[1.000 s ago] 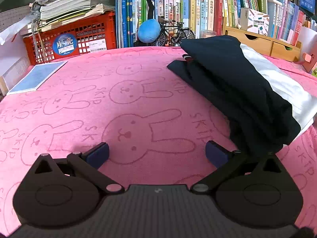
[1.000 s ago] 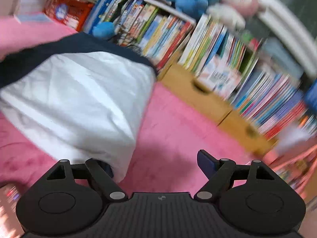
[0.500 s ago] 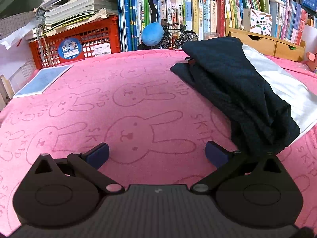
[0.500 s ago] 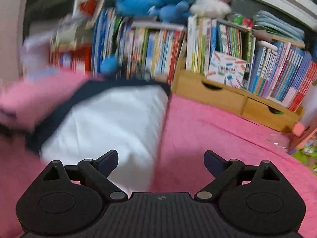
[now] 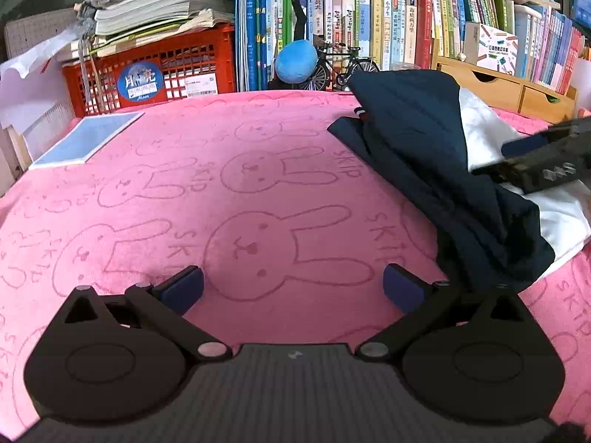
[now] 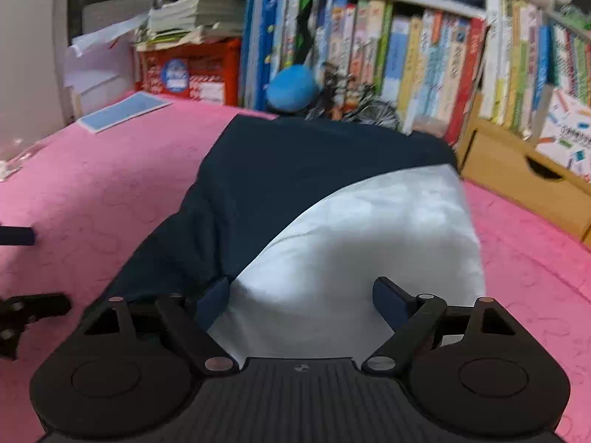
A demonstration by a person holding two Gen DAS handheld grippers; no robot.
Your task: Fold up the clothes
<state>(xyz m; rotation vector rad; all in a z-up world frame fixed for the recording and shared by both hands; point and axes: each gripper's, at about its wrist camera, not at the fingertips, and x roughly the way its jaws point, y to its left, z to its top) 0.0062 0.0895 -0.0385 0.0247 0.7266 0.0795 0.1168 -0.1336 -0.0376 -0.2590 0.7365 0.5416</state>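
Right gripper [image 6: 301, 295] over garment [image 6: 295, 199] — jaws apart.

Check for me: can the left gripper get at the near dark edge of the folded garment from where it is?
Probably yes. The left gripper is open over bare pink blanket, and the garment lies just to its right with nothing between. The right gripper is over the white part, so keep to the dark edge.

The blanket [image 5: 155, 199] is pink with darker line-drawn rabbits and the word SKIP. The garment [image 6: 295, 192] is navy at ten o'clock and white at four o'clock. The crate [image 5: 177, 70] is red, the ball [image 5: 296, 66] blue.
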